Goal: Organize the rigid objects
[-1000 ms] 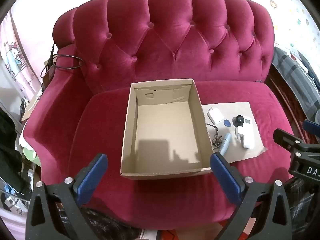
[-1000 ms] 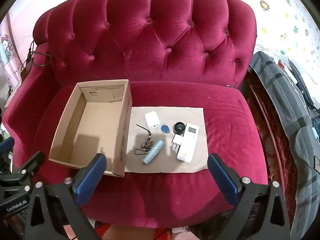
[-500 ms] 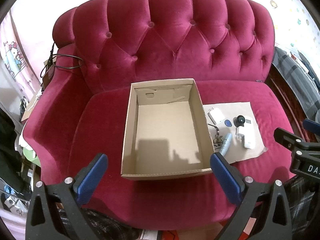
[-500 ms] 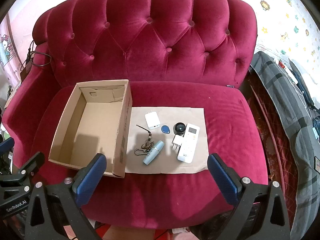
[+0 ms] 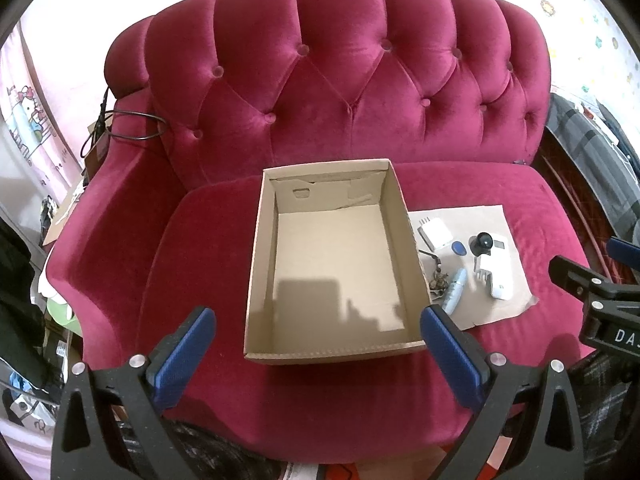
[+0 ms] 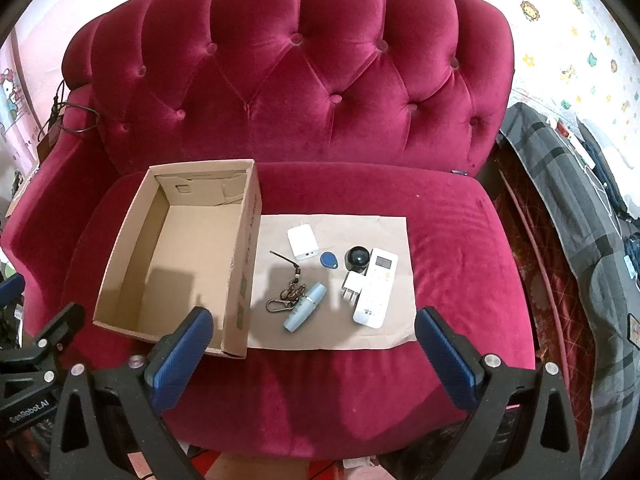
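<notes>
Small things lying on brown paper (image 5: 508, 296) right of empty box (image 5: 332, 264), on red sofa (image 5: 320, 100). Left claw (image 5: 316, 348) wide open, holding nothing.

Remote (image 6: 376, 288), blue tube (image 6: 305, 307), white charger (image 6: 302, 243), keyring (image 6: 289, 296) beside box (image 6: 176, 256). Right claw (image 6: 310, 344) wide open, above sofa edge.

in front of me is a magenta velvet sofa (image 6: 304, 92) with a tufted, buttoned back. a black cable (image 5: 132, 128) loops over its left armrest. behind that hangs a pink curtain (image 5: 24, 120) printed with a cartoon cat. on the right, a grey plaid blanket (image 6: 568, 216) slopes down beside the sofa, and the wall (image 6: 560, 20) above it carries small coloured cartoon stickers. clutter lies at the far left, too blurred for me to tell apart.
</notes>
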A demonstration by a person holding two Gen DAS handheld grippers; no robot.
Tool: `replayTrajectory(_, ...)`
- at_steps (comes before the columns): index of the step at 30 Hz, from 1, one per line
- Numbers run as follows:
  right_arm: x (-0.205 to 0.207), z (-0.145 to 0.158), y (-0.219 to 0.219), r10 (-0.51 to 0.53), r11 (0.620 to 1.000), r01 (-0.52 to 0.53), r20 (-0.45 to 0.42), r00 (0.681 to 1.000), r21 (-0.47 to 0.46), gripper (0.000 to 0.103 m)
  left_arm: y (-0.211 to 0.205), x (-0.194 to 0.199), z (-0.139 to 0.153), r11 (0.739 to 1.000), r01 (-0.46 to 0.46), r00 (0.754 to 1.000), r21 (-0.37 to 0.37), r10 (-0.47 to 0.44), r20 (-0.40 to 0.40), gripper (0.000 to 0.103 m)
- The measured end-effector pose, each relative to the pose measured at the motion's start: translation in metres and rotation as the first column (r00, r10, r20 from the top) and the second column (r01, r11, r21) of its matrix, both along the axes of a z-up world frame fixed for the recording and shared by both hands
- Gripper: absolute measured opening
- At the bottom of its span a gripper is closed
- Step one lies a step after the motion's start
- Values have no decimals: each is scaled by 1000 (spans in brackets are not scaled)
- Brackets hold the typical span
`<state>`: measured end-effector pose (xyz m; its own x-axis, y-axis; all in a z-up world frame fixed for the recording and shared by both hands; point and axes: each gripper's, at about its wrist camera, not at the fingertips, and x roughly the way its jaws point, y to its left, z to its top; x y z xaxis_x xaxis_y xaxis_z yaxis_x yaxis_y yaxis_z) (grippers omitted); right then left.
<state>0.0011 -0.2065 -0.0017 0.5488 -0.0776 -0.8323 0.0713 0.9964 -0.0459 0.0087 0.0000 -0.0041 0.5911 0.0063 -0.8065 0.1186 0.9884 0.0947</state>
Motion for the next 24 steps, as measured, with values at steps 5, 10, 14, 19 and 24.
replayTrajectory(5, 3, -1, 0, -3, 1000, 3, -4, 1000, 0, 103, 0, 3, -2, 1000, -1, 1000, 0, 1, -2, 103)
replayTrajectory(10, 5, -2, 0, -3, 1000, 3, -6, 1000, 0, 103, 3, 4, -2, 1000, -2, 1000, -4, 2, -4, 103)
replayTrajectory(14, 8, -2, 0, -3, 1000, 3, -10, 1000, -2, 103, 3, 5, -5, 1000, -6, 1000, 0, 6, -9, 103)
replayTrajectory(19, 10, -3, 0, 1, 1000, -1, -15, 1000, -2, 103, 5, 8, -5, 1000, -6, 1000, -5, 6, -14, 103)
replayTrajectory(24, 15, -6, 0, -2, 1000, 2, -20, 1000, 2, 103, 5, 11, -7, 1000, -2, 1000, -7, 2, -19, 103)
